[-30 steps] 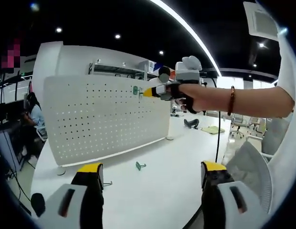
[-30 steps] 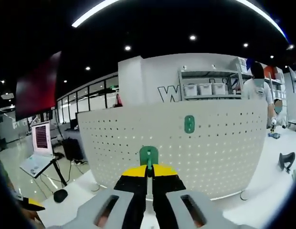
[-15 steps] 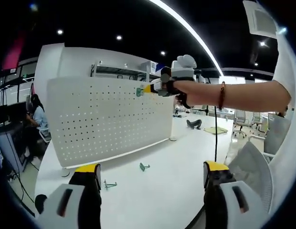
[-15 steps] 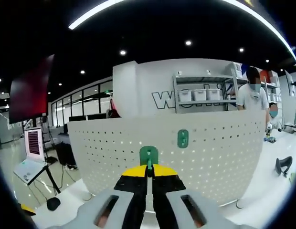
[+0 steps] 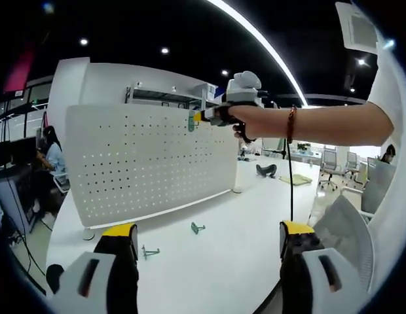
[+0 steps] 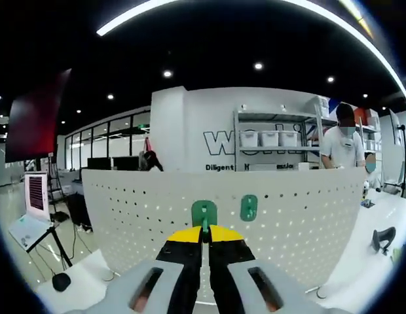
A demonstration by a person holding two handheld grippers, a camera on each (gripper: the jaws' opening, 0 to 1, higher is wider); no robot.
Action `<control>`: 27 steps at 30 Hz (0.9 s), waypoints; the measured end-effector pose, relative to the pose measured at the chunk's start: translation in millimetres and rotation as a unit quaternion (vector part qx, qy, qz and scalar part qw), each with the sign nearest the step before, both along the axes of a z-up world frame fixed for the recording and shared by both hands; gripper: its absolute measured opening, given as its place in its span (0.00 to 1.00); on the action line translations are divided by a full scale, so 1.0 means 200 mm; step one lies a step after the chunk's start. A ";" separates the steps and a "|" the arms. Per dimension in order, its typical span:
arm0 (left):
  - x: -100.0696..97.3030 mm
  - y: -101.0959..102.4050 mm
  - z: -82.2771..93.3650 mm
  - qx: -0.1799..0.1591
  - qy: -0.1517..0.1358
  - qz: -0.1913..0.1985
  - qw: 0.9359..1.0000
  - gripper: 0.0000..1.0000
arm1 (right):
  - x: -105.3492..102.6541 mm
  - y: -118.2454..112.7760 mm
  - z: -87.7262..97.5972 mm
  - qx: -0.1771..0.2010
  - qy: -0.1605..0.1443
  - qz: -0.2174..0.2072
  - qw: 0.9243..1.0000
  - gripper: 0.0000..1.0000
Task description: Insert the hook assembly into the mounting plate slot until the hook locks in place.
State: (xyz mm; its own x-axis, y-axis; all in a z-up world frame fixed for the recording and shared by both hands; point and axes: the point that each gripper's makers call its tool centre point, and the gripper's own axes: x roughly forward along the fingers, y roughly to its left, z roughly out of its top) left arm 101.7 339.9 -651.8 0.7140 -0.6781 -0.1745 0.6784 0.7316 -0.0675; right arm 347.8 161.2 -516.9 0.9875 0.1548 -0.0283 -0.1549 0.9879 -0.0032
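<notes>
The right gripper (image 6: 204, 237) has its yellow-tipped jaws clenched on a small green plastic hook assembly (image 6: 204, 213), holding it up near the top edge of the white perforated mounting plate (image 6: 124, 209), an upright pegboard panel on the white worktop (image 5: 216, 261). From the left gripper view, that hook (image 5: 192, 120) sits at or right against the panel's upper right part; whether it has entered a slot I cannot tell. My guess is the insertion is at its start and the locking push is yet to come.

A second green hook (image 6: 249, 207) already hangs on the plate just right of the held one, so that spot is taken. Two more loose hooks lie on the worktop in front of the panel, a green one (image 5: 196, 228) and a greyer one (image 5: 149, 252) nearer the left gripper (image 5: 209, 252), whose jaws stand wide apart, holding nothing, low over the near edge.

Behind the panel are shelves with white bins (image 6: 275, 139) and a standing person (image 6: 344, 147); another person sits at the far left (image 5: 51, 157). Nothing blocks the approach.
</notes>
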 end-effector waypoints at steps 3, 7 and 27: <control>0.01 0.00 0.02 -0.004 -0.005 -0.001 1.000 0.92 | 0.03 0.01 0.02 -0.010 -0.005 0.002 1.000 0.01; 0.02 0.01 0.03 -0.010 -0.008 0.002 1.000 0.93 | 0.06 0.00 0.02 -0.013 -0.003 -0.001 1.000 0.01; 0.03 0.03 0.02 -0.009 0.000 0.007 1.000 0.94 | 0.20 -0.03 0.00 -0.001 0.011 -0.024 1.000 0.01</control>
State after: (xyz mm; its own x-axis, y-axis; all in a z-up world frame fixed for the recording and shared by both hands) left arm 107.3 345.2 -647.4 0.7236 -0.6708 -0.1624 0.6678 0.7399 -0.0807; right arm 388.0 154.6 -517.4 0.9929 0.1071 -0.0513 -0.1074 0.9942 -0.0022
